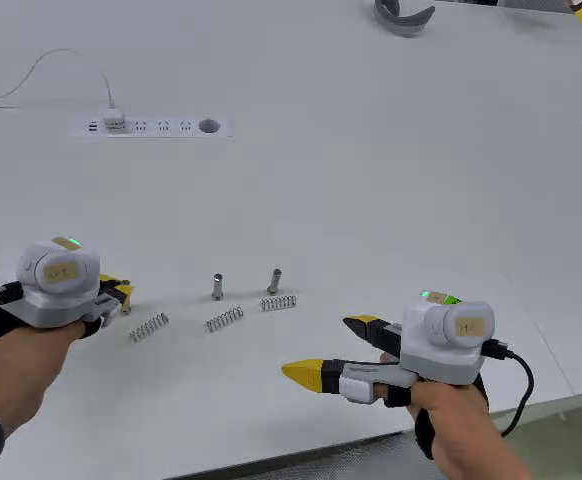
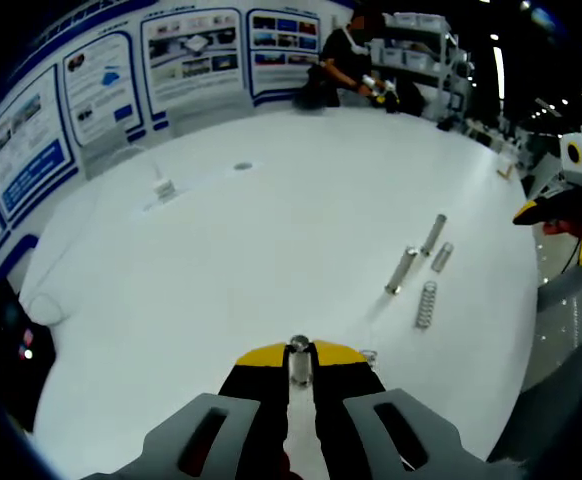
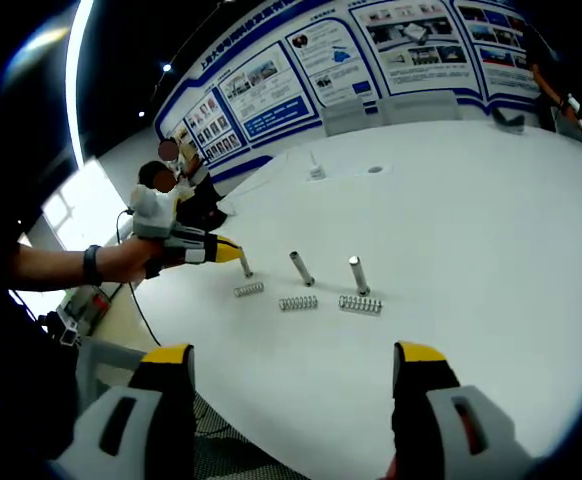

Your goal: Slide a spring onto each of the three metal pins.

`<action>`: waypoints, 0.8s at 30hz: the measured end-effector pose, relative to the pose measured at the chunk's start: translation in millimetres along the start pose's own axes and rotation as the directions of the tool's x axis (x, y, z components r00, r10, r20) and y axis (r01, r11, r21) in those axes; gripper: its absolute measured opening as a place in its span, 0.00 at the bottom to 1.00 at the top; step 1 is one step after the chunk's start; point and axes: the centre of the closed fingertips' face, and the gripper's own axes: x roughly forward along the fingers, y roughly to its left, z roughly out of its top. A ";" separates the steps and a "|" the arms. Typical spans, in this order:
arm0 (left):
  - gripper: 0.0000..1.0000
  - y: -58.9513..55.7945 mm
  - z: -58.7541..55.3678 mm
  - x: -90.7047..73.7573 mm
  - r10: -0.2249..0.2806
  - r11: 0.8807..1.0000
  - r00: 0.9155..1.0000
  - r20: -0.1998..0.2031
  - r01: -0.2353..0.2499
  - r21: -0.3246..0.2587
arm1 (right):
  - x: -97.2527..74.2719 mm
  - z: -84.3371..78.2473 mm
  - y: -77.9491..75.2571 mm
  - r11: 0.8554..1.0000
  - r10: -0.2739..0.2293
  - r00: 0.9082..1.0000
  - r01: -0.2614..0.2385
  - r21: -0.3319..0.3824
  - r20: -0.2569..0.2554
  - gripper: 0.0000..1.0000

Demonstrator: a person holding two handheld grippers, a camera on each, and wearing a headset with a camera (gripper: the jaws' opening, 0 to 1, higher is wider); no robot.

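Observation:
Two metal pins (image 1: 217, 287) (image 1: 274, 281) stand upright on the white table (image 1: 371, 180). Three springs lie flat just in front of them (image 1: 149, 327) (image 1: 224, 319) (image 1: 279, 302). At the left, my left gripper (image 1: 121, 295) is shut on a third pin (image 2: 298, 366), which stands between its yellow tips close to the table. My right gripper (image 1: 331, 348) is open and holds nothing, to the right of the springs near the table's front edge. The right gripper view has both standing pins (image 3: 301, 268) (image 3: 357, 275), the springs (image 3: 297, 302) and the left gripper (image 3: 226, 250).
A white power strip (image 1: 151, 126) with a plugged cable lies at the back left. A grey curved object (image 1: 404, 15) sits at the far edge. The table's front edge (image 1: 301, 455) runs just below my right hand.

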 end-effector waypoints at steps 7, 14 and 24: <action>0.08 1.6 -2.9 -3.5 0.005 1.000 1.000 -0.001 -0.005 -0.011 | 0.1 -0.7 1.0 1.000 0.002 1.000 -0.002 0.000 -0.001 0.83; 0.08 1.5 -6.7 -6.9 0.009 1.000 1.000 -0.002 -0.009 -0.011 | 0.6 -1.7 2.4 1.000 0.006 1.000 -0.006 0.001 -0.002 0.83; 0.08 -0.6 -8.3 -8.0 0.007 1.000 1.000 -0.005 -0.007 0.007 | 2.5 -2.2 4.9 1.000 0.013 1.000 -0.013 0.001 -0.004 0.83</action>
